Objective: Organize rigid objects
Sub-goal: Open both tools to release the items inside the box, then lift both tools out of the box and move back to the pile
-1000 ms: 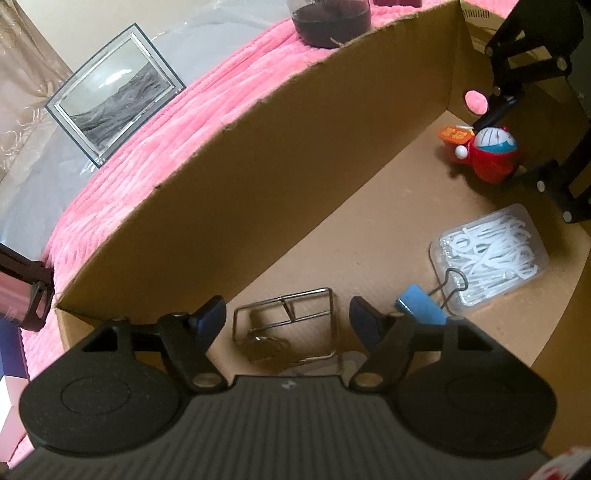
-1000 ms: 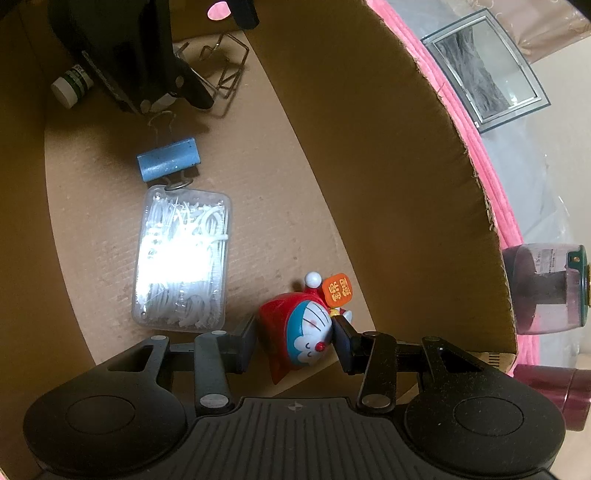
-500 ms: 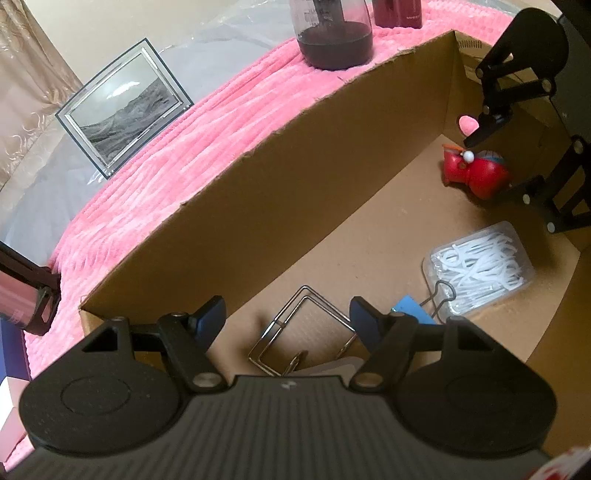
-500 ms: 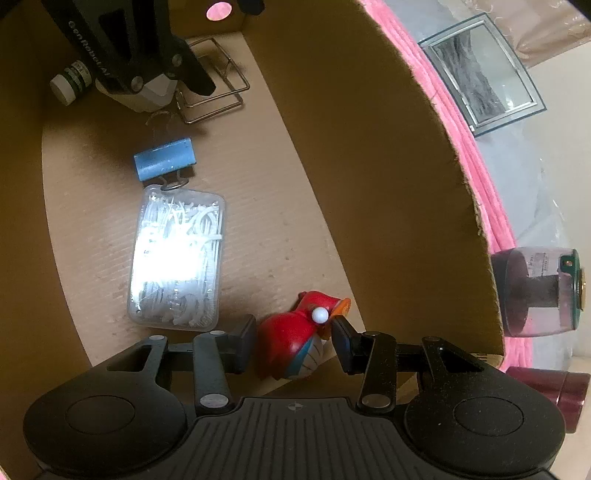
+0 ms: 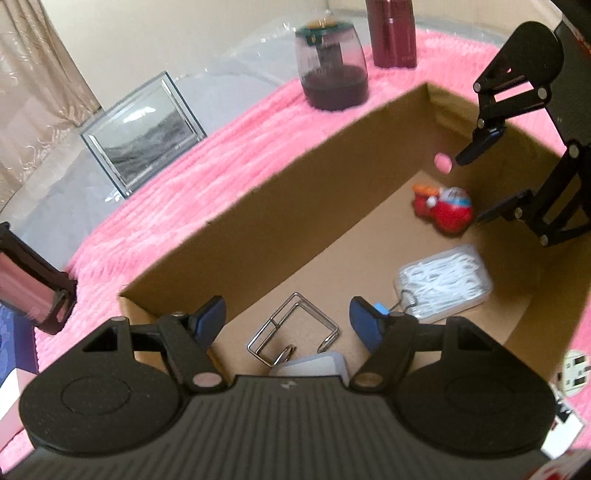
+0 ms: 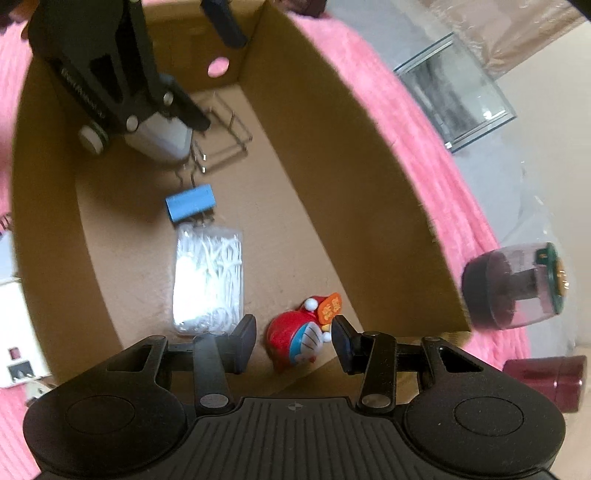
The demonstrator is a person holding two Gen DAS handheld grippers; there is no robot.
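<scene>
My left gripper is spread wide and holds nothing; it hangs above the near end of the cardboard box. Between and beyond its blue-padded fingertips a bent wire rack lies on the box floor, and the corner of a pale rounded case shows just under my gripper body. To the right of that, a blue binder clip peeks past my right fingertip, its wire handle touching a clear plastic case of white pieces. Farther along sits the red Doraemon toy near the far end wall.

My right gripper is also parted, with clear gaps on either side of the Doraemon toy, which rests on the box floor between the fingertips without touching them. Left of the toy lies the clear case, and beyond it the binder clip.

Outside the box, on the pink fluffy blanket, stand a glass-framed sand picture, a purple tinted jar with a green lid and a maroon bottle.
</scene>
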